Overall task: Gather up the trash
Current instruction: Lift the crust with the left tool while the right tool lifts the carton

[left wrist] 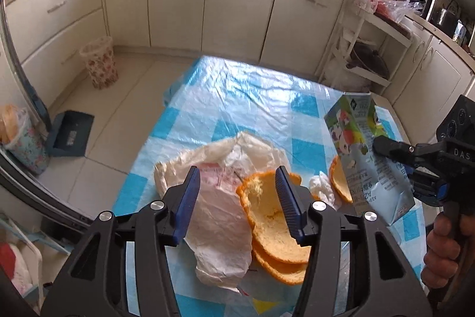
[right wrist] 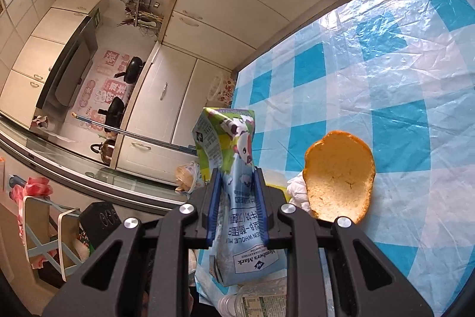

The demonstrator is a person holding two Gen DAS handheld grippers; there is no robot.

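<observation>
Left gripper (left wrist: 236, 192) jaws apart over plastic bag (left wrist: 219, 216) and orange peel (left wrist: 273, 225). Right gripper (right wrist: 236, 204) clamps milk carton (right wrist: 234, 168), label "Member's Mark", above checkered tablecloth (right wrist: 371, 64); far table half bare.

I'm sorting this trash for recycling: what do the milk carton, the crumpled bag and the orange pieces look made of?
Milk carton: printed, coated paperboard, glossy with sharp fold creases; the right gripper pinches it and it dents.
Crumpled bag: thin whitish plastic film, translucent and wrinkled.
Orange pieces: probably citrus peel, with an orange rim and a pale, matt, spongy inside.
</observation>
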